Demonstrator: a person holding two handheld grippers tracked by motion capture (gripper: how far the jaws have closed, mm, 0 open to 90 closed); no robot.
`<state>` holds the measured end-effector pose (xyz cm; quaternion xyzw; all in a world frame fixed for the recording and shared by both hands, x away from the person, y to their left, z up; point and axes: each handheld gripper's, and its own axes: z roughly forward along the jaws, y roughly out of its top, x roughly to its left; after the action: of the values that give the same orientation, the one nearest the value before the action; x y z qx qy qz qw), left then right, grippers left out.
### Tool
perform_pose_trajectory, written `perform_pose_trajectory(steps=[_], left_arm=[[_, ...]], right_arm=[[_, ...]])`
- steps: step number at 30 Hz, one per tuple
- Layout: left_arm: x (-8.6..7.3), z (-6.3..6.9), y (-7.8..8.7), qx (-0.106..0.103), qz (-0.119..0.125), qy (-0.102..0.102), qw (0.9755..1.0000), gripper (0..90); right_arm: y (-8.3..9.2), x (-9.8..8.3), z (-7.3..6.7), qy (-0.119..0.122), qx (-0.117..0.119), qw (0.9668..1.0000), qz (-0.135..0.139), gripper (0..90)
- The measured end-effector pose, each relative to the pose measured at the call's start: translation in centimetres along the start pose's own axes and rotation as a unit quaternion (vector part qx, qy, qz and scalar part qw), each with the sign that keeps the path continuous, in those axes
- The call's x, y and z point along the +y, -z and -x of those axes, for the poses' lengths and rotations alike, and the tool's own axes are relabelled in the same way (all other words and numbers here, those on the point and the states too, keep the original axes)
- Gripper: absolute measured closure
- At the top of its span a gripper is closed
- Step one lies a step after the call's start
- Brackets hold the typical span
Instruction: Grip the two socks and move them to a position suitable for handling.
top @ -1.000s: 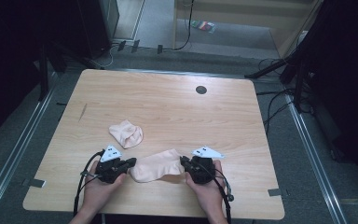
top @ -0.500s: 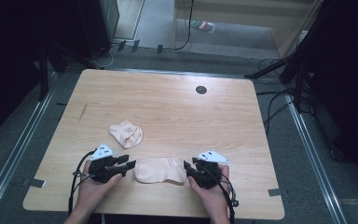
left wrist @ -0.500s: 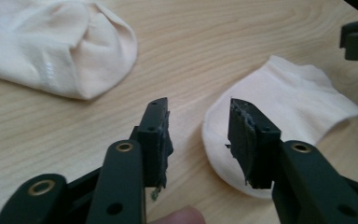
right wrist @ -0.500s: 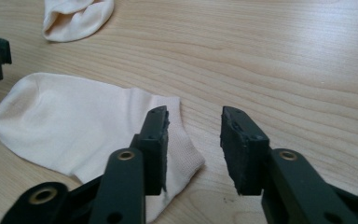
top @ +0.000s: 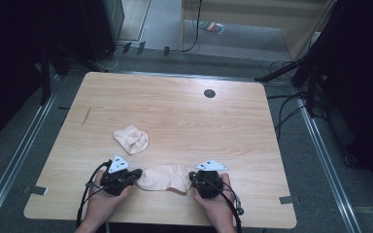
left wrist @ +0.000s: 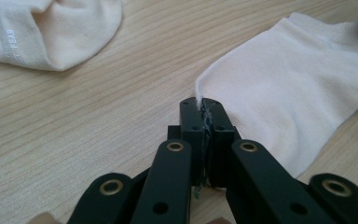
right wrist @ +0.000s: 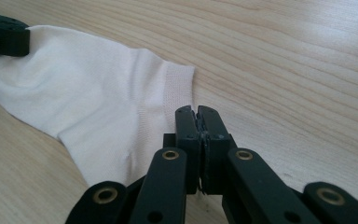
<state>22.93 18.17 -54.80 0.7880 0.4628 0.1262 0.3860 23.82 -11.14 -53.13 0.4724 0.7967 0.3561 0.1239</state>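
Sock point(top: 161, 177) lying flat near the front edge of the wooden table point(top: 233, 126), stretched between the two hand-held grippers — pale cream, ankle-cut, its ribbed cuff toward the right hand. In the high view the left gripper point(top: 135, 174) meets the sock's left end and the right gripper point(top: 192, 176) its right end; each is held in a hand that comes in from the bottom, with a black cable trailing back from it.

In the left gripper view the jaws are pressed together on the rim of the sock's toe end point(left wrist: 303, 98), a thin fold of fabric pinched between the pads. In the right gripper view the jaws are likewise closed, gripping the edge of the cuff point(right wrist: 98, 112); the other gripper's black tip shows at the far end of the sock. Both pairs of jaws have just been closing onto the cloth.

A second sock point(top: 131, 139) — same pale colour, folded over on itself — lies farther back on the table, apart from the first and slightly to the left. A small dark round hole point(top: 209, 93) sits in the tabletop near the far edge.
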Motion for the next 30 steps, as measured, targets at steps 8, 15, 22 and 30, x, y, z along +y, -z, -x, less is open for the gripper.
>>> perform_pose_trajectory(steps=[8, 15, 22, 30], left_arm=[[-0.1, -0.4, 0.3, -0.001, -0.005, -0.007, 1.0000, 89.8], [0.2, -0.6, 0.6, -0.002, 0.014, 0.020, 0.9997, 56.4], [0.6, -1.9, 1.4, 0.014, 0.051, 0.065, 0.9965, 38.4], [1.9, -4.6, 1.0, 0.095, 0.072, 0.121, 0.9854, 32.7]], right_arm=[[0.2, 0.0, -0.1, 0.018, -0.010, 0.9997, -0.010, 90.0], [0.3, 0.1, 0.2, 0.004, 0.020, 0.9998, 0.004, 62.5], [0.8, 0.5, 0.4, -0.003, 0.011, 0.9994, 0.033, 44.5], [2.3, 1.2, 2.6, -0.034, -0.014, 0.9974, 0.062, 9.6]])
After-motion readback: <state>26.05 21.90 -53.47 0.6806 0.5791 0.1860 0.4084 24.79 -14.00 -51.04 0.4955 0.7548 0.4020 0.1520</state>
